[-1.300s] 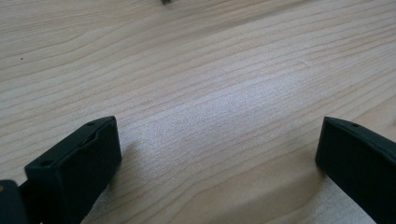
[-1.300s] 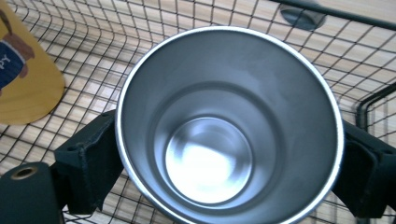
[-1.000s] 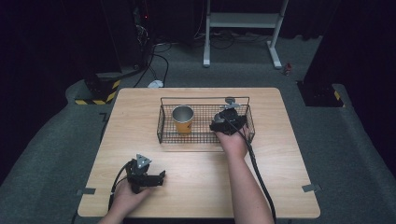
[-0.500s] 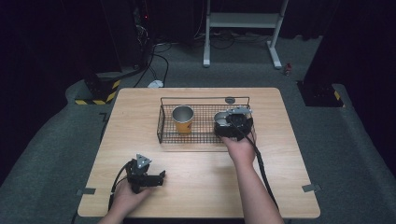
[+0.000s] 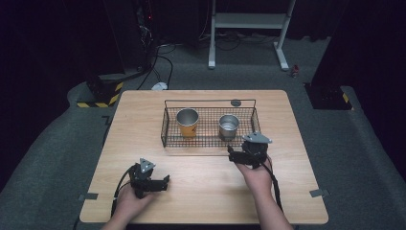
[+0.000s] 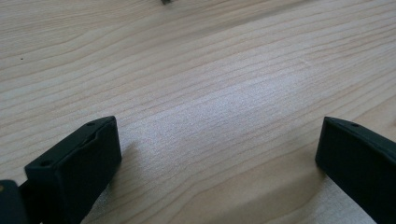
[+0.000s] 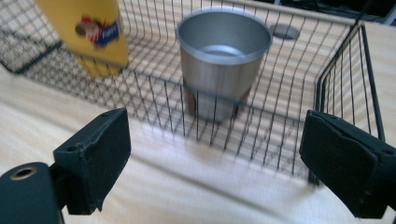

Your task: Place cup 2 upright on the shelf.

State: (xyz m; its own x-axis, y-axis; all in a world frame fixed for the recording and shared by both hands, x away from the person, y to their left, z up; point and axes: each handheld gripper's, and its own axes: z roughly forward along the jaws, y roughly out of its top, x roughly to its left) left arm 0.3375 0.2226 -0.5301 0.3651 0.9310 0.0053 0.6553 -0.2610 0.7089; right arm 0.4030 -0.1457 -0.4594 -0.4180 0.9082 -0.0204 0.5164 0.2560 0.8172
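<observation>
A black wire basket point(image 5: 167, 125) point(image 7: 345, 60) stands at the middle back of the wooden table point(image 5: 143, 110). Inside it stand an orange cup point(image 5: 187, 122) point(image 7: 88, 28) on the left and a plain steel cup point(image 5: 229, 126) point(image 7: 222, 58) on the right, both upright. My right gripper point(image 5: 231, 155) point(image 7: 217, 158) hovers just in front of the basket, open and empty, facing the steel cup. Near the table's front left, my left gripper point(image 5: 165, 181) point(image 6: 217, 154) rests open over bare wood point(image 6: 210, 79), with nothing between its jaws.
A round grey grommet point(image 5: 235, 102) point(image 7: 285, 31) sits in the tabletop behind the basket. Grey tape tabs point(image 5: 318, 193) mark the front corners. Beyond the table, a white stand point(image 5: 249, 21) and cables lie on the dark floor.
The right gripper has let go of the steel cup, which now stands in the basket, and has pulled back toward me out of the basket. The left gripper stayed in place.
</observation>
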